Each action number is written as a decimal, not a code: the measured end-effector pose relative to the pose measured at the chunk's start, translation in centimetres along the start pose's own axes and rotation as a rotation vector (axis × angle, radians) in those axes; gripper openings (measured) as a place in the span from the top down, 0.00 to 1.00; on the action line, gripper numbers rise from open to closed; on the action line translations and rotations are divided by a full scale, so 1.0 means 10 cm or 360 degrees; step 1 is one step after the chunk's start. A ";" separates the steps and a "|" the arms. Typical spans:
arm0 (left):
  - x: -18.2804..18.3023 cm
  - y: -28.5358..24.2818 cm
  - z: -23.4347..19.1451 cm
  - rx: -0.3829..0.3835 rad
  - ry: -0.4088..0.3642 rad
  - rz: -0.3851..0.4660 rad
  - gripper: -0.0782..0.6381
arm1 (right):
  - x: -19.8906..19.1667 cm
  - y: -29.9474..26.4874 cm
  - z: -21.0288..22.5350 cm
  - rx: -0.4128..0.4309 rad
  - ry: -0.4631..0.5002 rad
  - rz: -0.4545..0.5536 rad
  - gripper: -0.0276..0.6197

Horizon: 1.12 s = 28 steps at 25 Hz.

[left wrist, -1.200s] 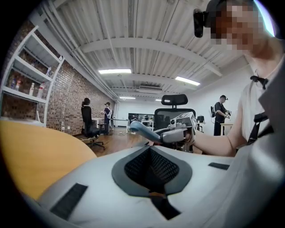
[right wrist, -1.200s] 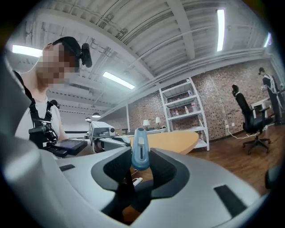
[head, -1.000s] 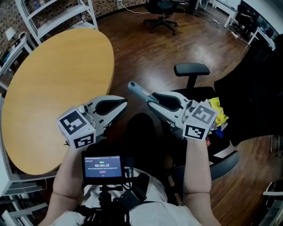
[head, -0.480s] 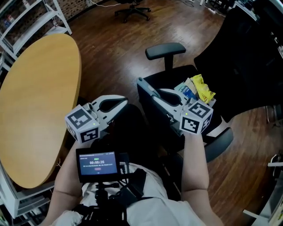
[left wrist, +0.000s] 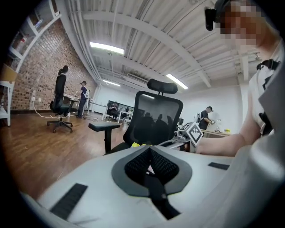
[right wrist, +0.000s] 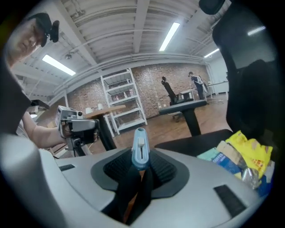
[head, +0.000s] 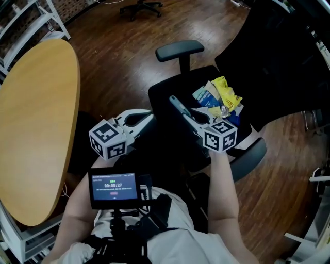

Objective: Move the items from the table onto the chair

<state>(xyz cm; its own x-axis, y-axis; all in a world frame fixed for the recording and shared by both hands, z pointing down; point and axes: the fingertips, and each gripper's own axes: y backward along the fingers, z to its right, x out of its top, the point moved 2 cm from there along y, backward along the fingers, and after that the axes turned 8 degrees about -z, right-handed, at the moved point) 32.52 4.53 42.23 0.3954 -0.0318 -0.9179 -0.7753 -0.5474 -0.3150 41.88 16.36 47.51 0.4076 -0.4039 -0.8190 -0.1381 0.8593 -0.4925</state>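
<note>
A slim blue utility-knife-like tool (head: 178, 107) (right wrist: 140, 150) sticks out of my right gripper (head: 188, 115) (right wrist: 140, 168), which is shut on it and hovers over the black office chair's seat (head: 167, 92). Several snack packets (head: 219, 98) (right wrist: 242, 156), yellow, blue and tan, lie on the seat to the right of that gripper. My left gripper (head: 150, 115) (left wrist: 150, 150) is shut with nothing in it and hangs just left of the seat's front. The round wooden table (head: 31, 118) at the left shows a bare top.
The chair's armrest (head: 179, 50) and tall mesh back (left wrist: 156, 118) stand beyond the seat. A white shelf rack (head: 20, 20) (right wrist: 122, 100) stands behind the table. Another office chair (head: 139, 7) is far off on the wood floor. A small screen (head: 114, 188) sits at my chest.
The view has swung from the table to the chair. Both grippers sank and moved toward the seat, the right one carrying the blue tool closer to the packets.
</note>
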 end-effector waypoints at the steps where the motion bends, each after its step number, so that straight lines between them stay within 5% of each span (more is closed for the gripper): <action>1: -0.01 -0.04 0.01 -0.0018 0.0007 0.0001 0.88 | -0.08 0.01 0.07 -0.0048 -0.0030 -0.0015 0.74; 6: -0.03 -0.14 0.06 -0.0066 0.0011 -0.0032 0.88 | -0.45 0.03 0.47 -0.0360 -0.0133 -0.0127 0.74; 14: -0.22 -0.37 0.13 -0.0075 0.0029 -0.0131 0.88 | -0.95 -0.11 0.99 -0.0716 0.0071 -0.0489 0.74; 21: -0.27 -0.39 0.15 -0.0070 0.0040 -0.0160 0.88 | -1.06 -0.06 1.10 -0.0847 0.0080 -0.0588 0.73; 28: -0.28 -0.38 0.16 -0.0068 0.0023 -0.0169 0.88 | -0.86 -0.04 1.03 -0.0893 0.0150 -0.0516 0.57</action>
<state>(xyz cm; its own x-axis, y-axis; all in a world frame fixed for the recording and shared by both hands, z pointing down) 33.53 8.07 45.64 0.4816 0.0162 -0.8762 -0.7070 -0.5836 -0.3994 47.76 22.73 57.74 0.4302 -0.6627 -0.6130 -0.4820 0.4055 -0.7767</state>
